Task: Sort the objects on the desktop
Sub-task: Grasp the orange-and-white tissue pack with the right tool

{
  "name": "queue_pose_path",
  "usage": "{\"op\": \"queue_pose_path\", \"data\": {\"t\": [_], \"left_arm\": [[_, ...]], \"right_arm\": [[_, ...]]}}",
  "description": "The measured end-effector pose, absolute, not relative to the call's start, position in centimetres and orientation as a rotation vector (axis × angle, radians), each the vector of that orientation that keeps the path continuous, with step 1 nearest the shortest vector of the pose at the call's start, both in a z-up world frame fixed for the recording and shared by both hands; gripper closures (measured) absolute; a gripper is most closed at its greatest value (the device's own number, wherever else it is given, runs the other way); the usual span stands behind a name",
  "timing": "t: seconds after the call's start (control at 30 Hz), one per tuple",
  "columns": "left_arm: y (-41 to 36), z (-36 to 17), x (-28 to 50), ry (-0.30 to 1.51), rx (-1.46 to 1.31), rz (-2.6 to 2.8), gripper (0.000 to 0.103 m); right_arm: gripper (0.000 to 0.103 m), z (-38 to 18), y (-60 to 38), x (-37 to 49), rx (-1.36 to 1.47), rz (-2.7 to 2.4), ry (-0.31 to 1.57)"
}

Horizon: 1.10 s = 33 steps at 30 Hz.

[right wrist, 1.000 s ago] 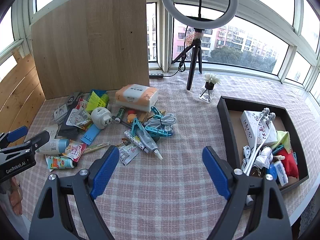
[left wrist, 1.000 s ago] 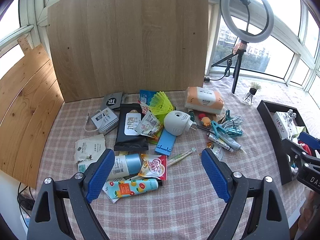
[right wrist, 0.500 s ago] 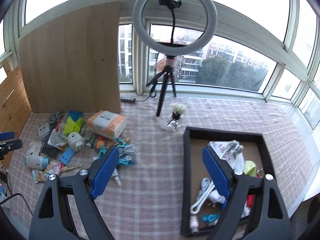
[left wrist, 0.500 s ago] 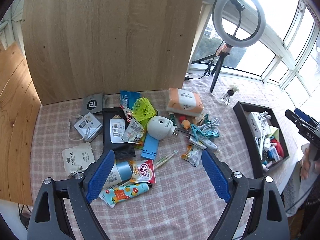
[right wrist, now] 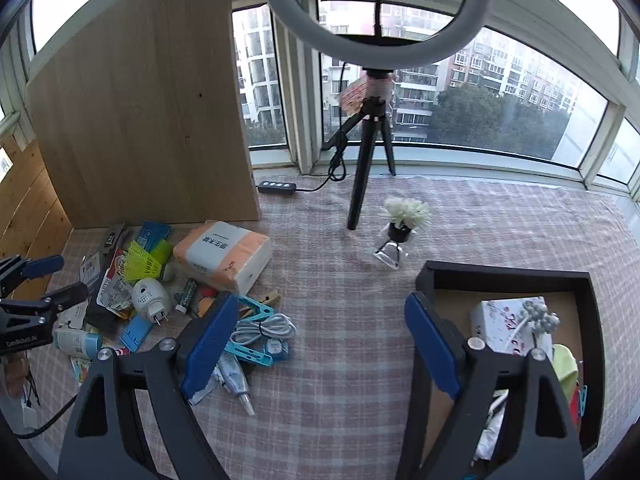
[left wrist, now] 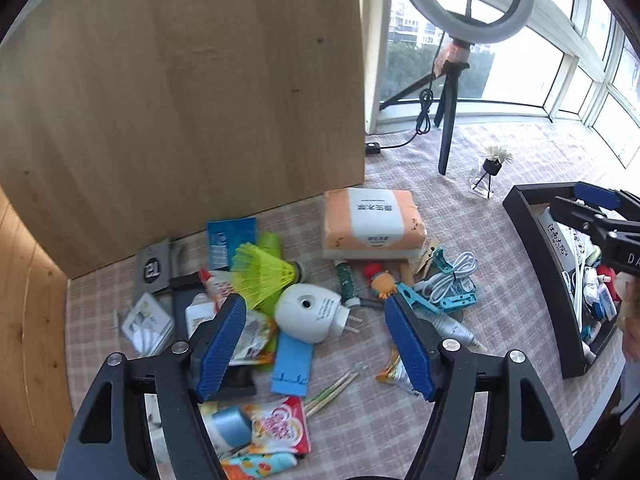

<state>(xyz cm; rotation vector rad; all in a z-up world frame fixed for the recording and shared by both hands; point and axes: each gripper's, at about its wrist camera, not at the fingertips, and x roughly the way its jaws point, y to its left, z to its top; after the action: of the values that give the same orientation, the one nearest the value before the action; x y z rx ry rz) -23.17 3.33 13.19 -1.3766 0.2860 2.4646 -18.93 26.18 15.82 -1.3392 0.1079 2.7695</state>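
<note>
hovering left gripper wide open, empty, over white plug-in night light mid-pile, between yellow shuttlecock and blue clip. looks like hard, light, smooth plastic; likely slippery, so grip across the round body, not the prongs. right gripper wide open, empty, near black tray.

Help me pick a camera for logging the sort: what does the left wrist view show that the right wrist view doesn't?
Only the left wrist view shows the Coffee-mate sachet and wooden sticks near its open left gripper. Only the right wrist view shows the black tray's whole far rim and the apartment blocks outside. Both show the orange tissue pack, white plug and ring light.
</note>
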Motion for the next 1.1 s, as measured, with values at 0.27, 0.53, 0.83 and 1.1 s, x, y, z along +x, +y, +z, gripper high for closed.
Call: {"op": "queue_pose_path", "data": {"t": [0.27, 0.53, 0.83, 1.1], "left_arm": [[8.1, 9.3, -29.3, 0.322, -1.394, 2.4, 0.036], [6.5, 7.8, -32.9, 0.074, -1.513, 2.377, 0.037], [3.4, 5.8, -36.9, -0.21, -1.744, 2.377, 0.04], [4.6, 4.0, -37.1, -0.235, -1.785, 2.255, 0.04]], "right_arm": [[0.019, 11.4, 25.5, -27.4, -1.528, 2.712, 0.233], [0.04, 6.4, 26.0, -31.1, -1.742, 2.591, 0.46], [0.04, 5.0, 25.0, -31.9, -1.791, 2.581, 0.502], [0.04, 3.9, 23.5, -32.8, -1.841, 2.596, 0.463]]}}
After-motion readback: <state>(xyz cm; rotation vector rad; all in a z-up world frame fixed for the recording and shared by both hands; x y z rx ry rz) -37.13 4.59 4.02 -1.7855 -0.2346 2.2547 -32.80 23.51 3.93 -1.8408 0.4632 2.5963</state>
